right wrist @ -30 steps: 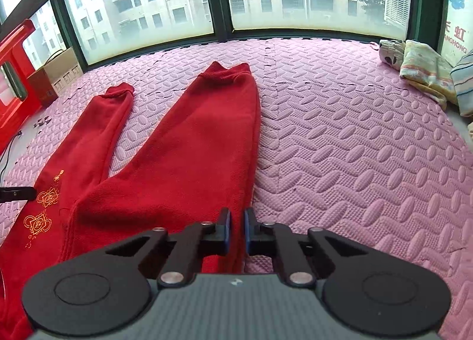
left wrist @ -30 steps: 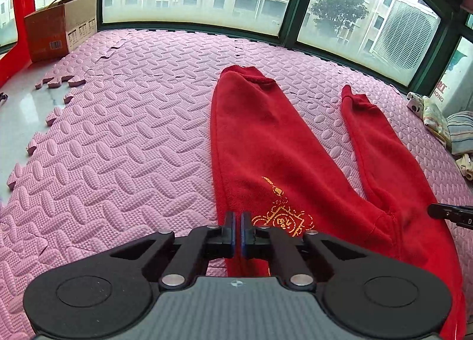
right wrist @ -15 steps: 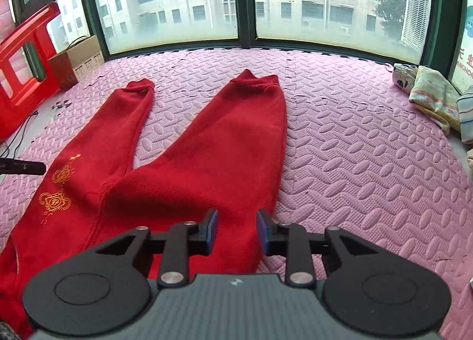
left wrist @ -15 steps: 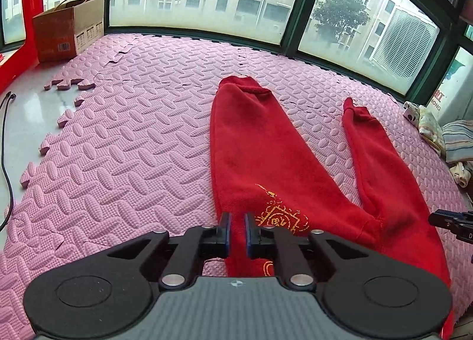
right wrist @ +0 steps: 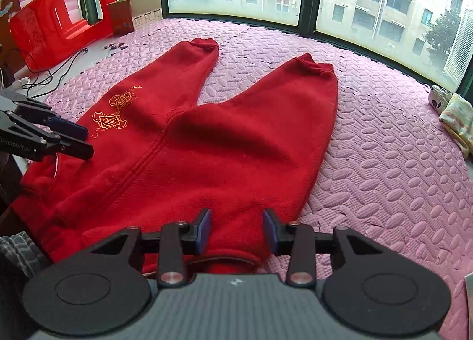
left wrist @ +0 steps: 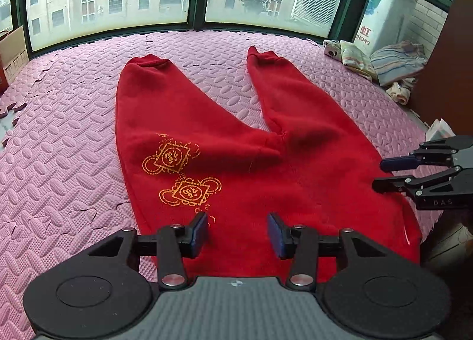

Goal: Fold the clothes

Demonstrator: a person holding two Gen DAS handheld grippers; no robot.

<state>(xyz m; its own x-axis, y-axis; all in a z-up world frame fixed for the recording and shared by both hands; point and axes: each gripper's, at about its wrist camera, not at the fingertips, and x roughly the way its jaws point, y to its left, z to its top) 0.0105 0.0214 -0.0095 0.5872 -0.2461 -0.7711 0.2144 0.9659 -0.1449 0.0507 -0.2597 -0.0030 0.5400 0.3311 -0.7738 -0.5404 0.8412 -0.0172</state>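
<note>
Red trousers (left wrist: 236, 145) with gold prints lie flat on the pink foam mat (left wrist: 65, 139), legs spread and pointing away toward the windows. My left gripper (left wrist: 238, 235) is open and empty just above the waist end on the printed side. My right gripper (right wrist: 238, 229) is open and empty above the waistband's other end; it also shows in the left wrist view (left wrist: 384, 174) at the right. The trousers (right wrist: 224, 139) fill the middle of the right wrist view, where the left gripper (right wrist: 85, 142) hovers at the left.
A pile of folded striped clothes (left wrist: 381, 62) lies at the mat's far right corner. A red plastic chair (right wrist: 59, 20), a cardboard box (right wrist: 136, 11) and a black cable (right wrist: 53, 71) are off the mat's left edge. Windows run along the far side.
Both grippers have opened from nearly shut and let the waist go. Both have drawn back and risen, so the whole trousers now show. The legs lie more spread out.
</note>
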